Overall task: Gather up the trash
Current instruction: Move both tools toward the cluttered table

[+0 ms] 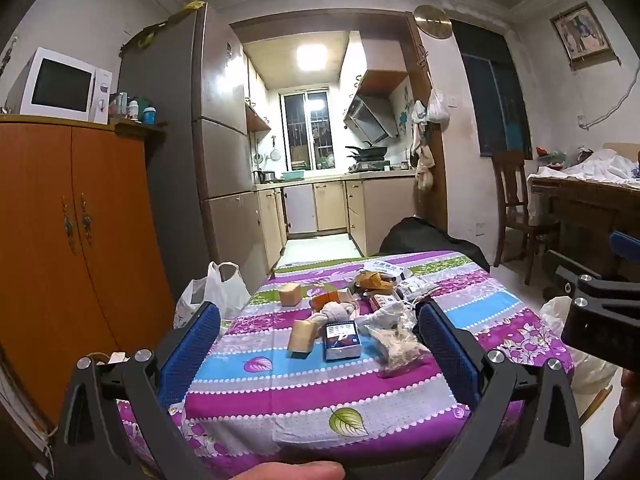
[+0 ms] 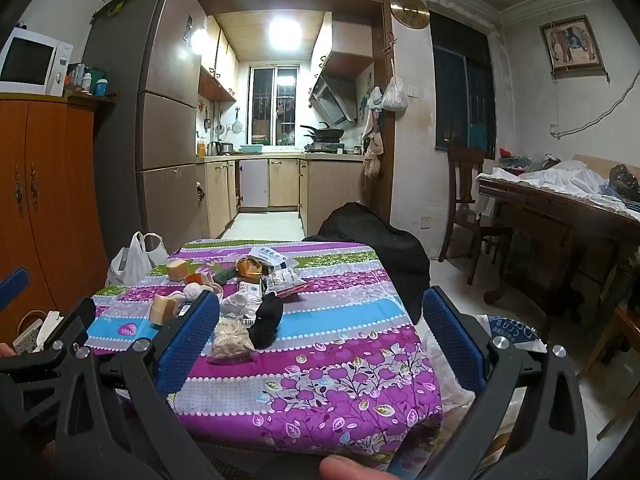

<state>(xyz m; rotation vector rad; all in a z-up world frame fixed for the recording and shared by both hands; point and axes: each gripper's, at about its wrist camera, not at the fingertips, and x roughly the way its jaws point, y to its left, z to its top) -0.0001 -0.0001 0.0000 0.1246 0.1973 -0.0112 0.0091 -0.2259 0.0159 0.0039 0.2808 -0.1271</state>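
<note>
Left claw (image 1: pixel 318 332) held before the near edge of the bench, pointing slightly downward, its blue-padded fingers (image 1: pixel 191 344) spread wide apart with nothing between them. Right claw (image 2: pixel 320 320) in the same attitude, just to the right of the left one, jaws also wide apart and empty; its black frame shows at the right edge of the left wrist view. A fingertip (image 1: pixel 288 470) of the person shows at the bottom of each view. Bench covered with a striped purple, blue and green floral cloth (image 2: pixel 344 376). The trash lies clustered in the middle to far part of the bench, apart from both claws: two tan rectangular blocks (image 1: pixel 302 338), a small blue-and-white carton (image 1: pixel 342 340), a clear plastic bag of brownish crumbs (image 2: pixel 232 340), a crumpled black item (image 2: pixel 266 320), white wrappers and paper packets (image 2: pixel 272 258) further back. A white plastic carrier bag (image 1: pixel 216 286) stands open at the left far side of the bench. Black cloth (image 2: pixel 376 240) drapes over the far right corner. Room: orange wooden cupboard (image 1: pixel 60 248) at left with a white microwave (image 1: pixel 60 84) on top, a tall grey refrigerator (image 1: pixel 180 140), a lit kitchen straight ahead, and a dark wooden table (image 2: pixel 560 208) with a chair at right.
</note>
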